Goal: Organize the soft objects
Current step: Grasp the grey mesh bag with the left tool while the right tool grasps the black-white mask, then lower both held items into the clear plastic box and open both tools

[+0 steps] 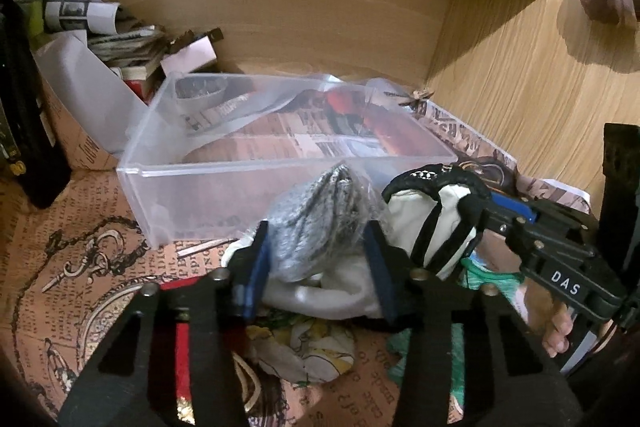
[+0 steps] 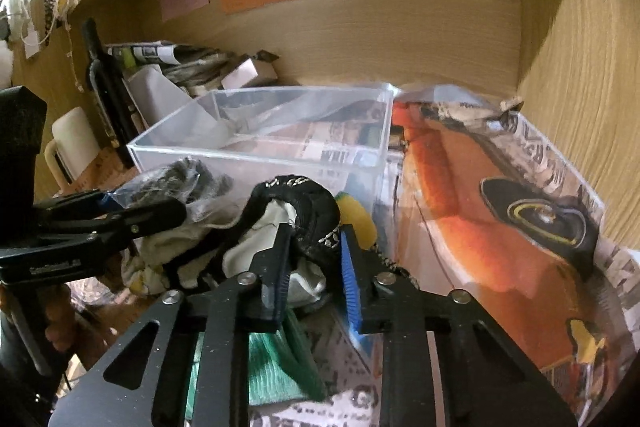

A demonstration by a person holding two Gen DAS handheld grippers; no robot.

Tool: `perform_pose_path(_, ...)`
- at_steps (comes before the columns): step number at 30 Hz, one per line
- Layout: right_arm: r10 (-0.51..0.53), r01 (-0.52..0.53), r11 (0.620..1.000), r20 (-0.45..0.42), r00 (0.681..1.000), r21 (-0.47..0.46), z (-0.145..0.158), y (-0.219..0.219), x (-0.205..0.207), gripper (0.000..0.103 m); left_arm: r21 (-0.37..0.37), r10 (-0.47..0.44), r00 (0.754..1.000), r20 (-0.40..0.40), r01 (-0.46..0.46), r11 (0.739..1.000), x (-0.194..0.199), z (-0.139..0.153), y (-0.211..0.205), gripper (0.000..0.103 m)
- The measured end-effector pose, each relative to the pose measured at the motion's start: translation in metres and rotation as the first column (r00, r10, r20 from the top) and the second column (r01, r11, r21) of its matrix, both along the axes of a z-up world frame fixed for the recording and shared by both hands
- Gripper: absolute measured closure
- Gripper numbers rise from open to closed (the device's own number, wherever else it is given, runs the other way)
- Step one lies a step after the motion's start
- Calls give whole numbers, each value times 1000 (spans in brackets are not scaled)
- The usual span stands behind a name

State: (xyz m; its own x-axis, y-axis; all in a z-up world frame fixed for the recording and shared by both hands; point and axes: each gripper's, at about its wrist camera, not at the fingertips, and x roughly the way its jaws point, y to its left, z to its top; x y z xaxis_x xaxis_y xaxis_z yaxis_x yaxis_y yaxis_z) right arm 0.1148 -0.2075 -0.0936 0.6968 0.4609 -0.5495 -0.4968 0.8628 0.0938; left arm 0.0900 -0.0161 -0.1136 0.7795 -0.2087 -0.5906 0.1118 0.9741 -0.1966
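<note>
My left gripper (image 1: 318, 243) is shut on a grey knitted cloth in a clear bag (image 1: 316, 223), held just in front of the clear plastic bin (image 1: 224, 187). My right gripper (image 2: 314, 247) is shut on a black-and-white fabric piece (image 2: 298, 207), which also shows in the left wrist view (image 1: 432, 211). The bin (image 2: 260, 155) is open on top and holds no soft objects. A white cloth (image 1: 340, 295), a yellow-patterned cloth (image 1: 312, 351) and a green cloth (image 2: 276, 363) lie under the grippers. A yellow sponge-like piece (image 2: 356, 217) sits by the bin's corner.
A cardboard box of newspapers (image 1: 120, 35) and a dark bottle (image 2: 106, 87) stand at the back left. A white mug (image 2: 72, 147) is left of the bin. A printed orange car sheet (image 2: 480, 195) covers the right. Wooden walls (image 1: 520, 87) enclose the shelf.
</note>
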Motion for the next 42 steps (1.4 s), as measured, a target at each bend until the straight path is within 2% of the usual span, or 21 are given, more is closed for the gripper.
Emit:
perform_pose_path(1,-1,1,1000,14,1000,4,3,0,-2,84,0,1,1000,6,-1,1000,-1,2,0,69)
perform_pose_path(5,0,-2,1000,65,998,26,17,-1,-5,86,3,11,999,49,-12,1000,-10,14,3,79)
perform_pose_path(14,-1,-10,998,179,984,61,45,7,-4,88,17,30,997,77,-32,999,-16,22,6,82)
perform_pose_path(17,-2,-14,998,213,977,69,56,7,-3,88,16,31,996,87,-33,999,-19,25,8,87)
perform_pose_path(23,-15,-11,996,302,953,84,86,7,1,88,39,41,987,153,-47,998,-22,50,11,88)
perform_pose_path(27,-27,-4,996,345,938,88,101,10,9,88,80,57,975,215,-76,994,-18,70,10,88)
perform_pose_path(30,-35,7,997,354,935,81,104,16,20,88,103,74,966,246,-102,989,-9,79,12,88)
perform_pose_path(34,-34,16,998,336,941,56,98,28,36,88,117,93,968,234,-123,985,8,82,19,88)
perform_pose_path(38,-8,9,1000,282,959,-3,81,42,59,88,131,104,980,168,-127,983,37,72,28,88)
perform_pose_path(42,24,-8,997,189,982,-82,52,56,84,88,164,105,992,75,-116,979,68,57,35,88)
